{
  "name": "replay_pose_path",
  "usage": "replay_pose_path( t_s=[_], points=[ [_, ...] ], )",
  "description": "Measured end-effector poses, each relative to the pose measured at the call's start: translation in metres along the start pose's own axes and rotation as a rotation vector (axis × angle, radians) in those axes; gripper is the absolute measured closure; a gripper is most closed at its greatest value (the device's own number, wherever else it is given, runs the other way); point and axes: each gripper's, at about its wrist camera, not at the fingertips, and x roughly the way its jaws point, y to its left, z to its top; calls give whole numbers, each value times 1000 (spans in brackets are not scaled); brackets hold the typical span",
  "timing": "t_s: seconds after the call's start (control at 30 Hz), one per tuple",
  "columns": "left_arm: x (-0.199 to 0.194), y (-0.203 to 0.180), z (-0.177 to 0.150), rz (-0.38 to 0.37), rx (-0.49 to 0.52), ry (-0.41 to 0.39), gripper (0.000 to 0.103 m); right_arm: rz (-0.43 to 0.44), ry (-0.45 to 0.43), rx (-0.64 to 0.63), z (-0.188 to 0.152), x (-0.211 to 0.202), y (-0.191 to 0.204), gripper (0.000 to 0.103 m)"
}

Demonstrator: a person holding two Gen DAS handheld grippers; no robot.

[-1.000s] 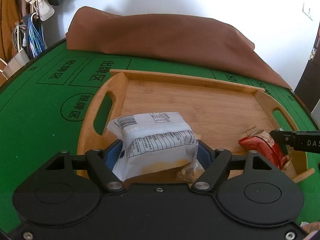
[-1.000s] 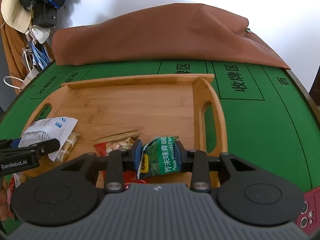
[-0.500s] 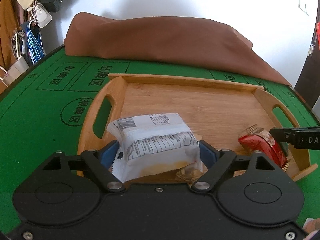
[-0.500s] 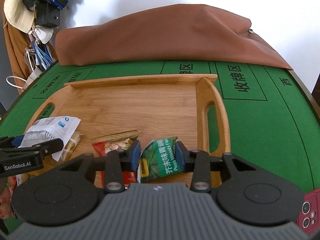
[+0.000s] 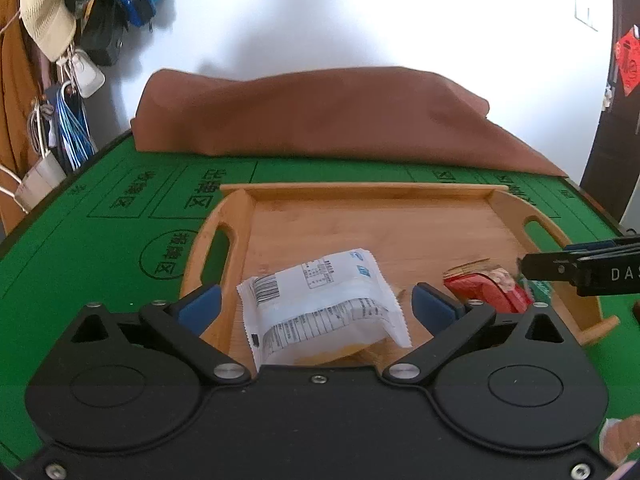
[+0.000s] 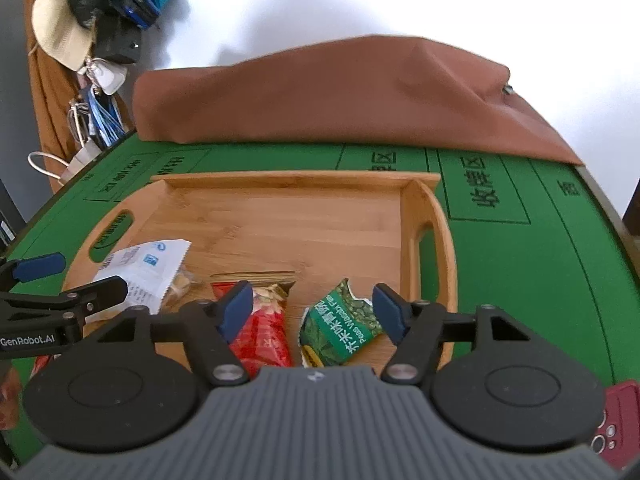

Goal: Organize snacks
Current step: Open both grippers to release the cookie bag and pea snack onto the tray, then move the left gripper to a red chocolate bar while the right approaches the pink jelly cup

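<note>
Wooden tray (image 5: pixel 360 224) sits on the green table (image 5: pixel 80 248); all places given against the tray.

Left gripper (image 5: pixel 318 306) is wide and its jaws are opening. White pack (image 5: pixel 320 312) lies between the blue pads (image 5: pixel 200 308), with a clear gap each side, not pinched. The pack rests on the tray floor at the near edge, close to the tray's left handle slot (image 5: pixel 218 256), barcode end toward that slot. Something yellowish shows under its near edge; can't tell what.

Right gripper (image 6: pixel 312 310) is spread fairly wide, jaws opening. Green pack (image 6: pixel 340 328) of wasabi peas lies between its pads, free of both, on the tray floor at the near edge, next to the tray's right handle (image 6: pixel 430 256). Red pack (image 6: pixel 264 328) lies just left of the green one, also at the near edge, partly behind the right gripper's left pad (image 6: pixel 236 310); whether pad and pack touch, can't tell.

Order along the tray's near edge, seen from the right wrist: white pack (image 6: pixel 144 268), red pack, green pack. Rest of the tray floor is bare wood.

From the left wrist the right gripper's finger (image 5: pixel 560 268) reaches in over the tray's right end, above the red pack (image 5: pixel 484 290).

Brown cloth (image 5: pixel 320 112) is heaped beyond the tray's far rim. Dark red phone (image 6: pixel 616 428) lies off the tray, at the near right.
</note>
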Motion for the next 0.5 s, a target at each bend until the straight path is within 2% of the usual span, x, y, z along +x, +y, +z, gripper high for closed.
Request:
replay_pose_path(
  t_s=[0.27, 0.5],
  points=[
    [-32, -3, -14, -31, 17, -28, 1, 27, -43, -51, -11, -30, 9, 19],
    [-60, -4, -40, -58, 23, -35, 1, 29, -70, -97, -34, -56, 18, 17]
  ],
)
